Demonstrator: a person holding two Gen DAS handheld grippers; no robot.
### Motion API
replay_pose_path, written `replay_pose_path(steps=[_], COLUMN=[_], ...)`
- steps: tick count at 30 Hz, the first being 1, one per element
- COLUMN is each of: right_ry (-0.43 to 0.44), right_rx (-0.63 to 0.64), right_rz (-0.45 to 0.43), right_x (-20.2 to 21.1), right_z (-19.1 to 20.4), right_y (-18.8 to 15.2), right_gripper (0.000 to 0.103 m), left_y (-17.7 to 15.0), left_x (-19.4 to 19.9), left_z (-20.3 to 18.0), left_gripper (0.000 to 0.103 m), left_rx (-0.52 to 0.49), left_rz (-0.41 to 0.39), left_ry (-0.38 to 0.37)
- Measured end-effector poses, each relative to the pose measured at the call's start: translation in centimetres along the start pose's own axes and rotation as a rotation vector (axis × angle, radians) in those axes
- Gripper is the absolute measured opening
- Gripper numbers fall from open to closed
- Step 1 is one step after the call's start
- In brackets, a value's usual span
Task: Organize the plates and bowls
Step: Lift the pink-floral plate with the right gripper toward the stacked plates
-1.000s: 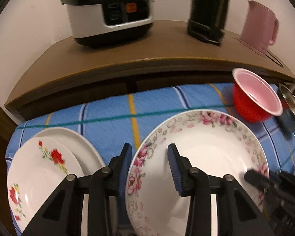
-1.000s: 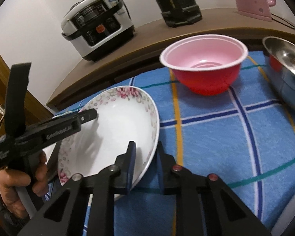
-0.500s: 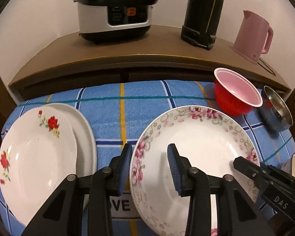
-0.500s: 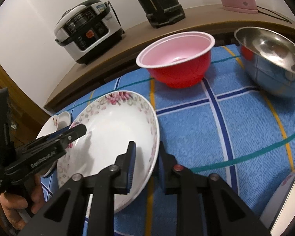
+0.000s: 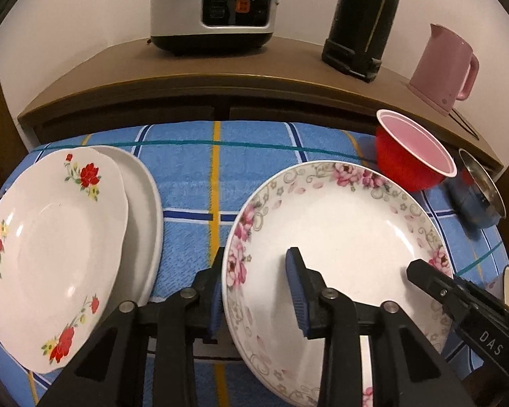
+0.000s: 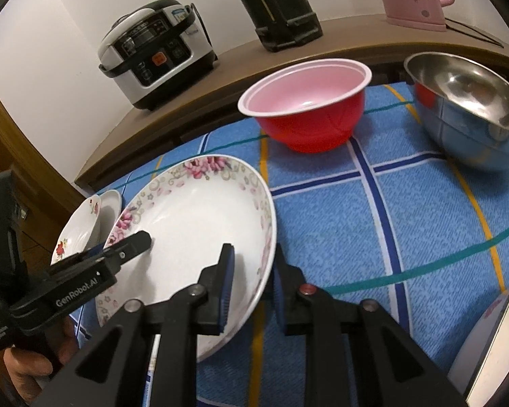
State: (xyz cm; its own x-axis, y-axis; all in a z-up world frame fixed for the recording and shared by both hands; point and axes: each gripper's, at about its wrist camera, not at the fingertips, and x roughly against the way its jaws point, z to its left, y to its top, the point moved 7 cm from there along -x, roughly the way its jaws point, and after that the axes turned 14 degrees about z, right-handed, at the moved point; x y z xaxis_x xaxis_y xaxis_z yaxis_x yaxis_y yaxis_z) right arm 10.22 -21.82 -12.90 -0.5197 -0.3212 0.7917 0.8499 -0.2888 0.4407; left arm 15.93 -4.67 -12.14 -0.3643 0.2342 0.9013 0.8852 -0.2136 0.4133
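Porcelain pink-flowered plate (image 5: pixel 342 237) sits tilted off the blue-checked desk (image 6: pixel 373 224) — right tool (image 6: pixel 251 285) clamped on its right rim, left tool (image 5: pixel 256 288) closing astride the left rim, probably steadying it for the 2-plate stack (image 5: pixel 51 237).

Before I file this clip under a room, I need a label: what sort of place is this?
Most likely a home kitchen or dining corner: a rice cooker and pink kettle stand on a wooden counter, with plates and bowls on a checked blue tablecloth.
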Motion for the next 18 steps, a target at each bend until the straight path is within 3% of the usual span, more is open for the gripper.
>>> replay_pose_path(steps=[8, 18], right_ry=[-0.013, -0.035], right_rx=[0.004, 0.011], right_rz=[-0.002, -0.006], right_x=[-0.1, 0.6], right_z=[0.0, 0.5], right_y=[0.1, -0.2], right_gripper=[0.02, 0.02], left_y=[-0.1, -0.6], left_x=[0.2, 1.6], left_z=[0.4, 0.3], left_gripper=[0.03, 0.026], left_rx=[0.046, 0.025], left_rz=[-0.001, -0.026], left_ry=[-0.009, 0.036])
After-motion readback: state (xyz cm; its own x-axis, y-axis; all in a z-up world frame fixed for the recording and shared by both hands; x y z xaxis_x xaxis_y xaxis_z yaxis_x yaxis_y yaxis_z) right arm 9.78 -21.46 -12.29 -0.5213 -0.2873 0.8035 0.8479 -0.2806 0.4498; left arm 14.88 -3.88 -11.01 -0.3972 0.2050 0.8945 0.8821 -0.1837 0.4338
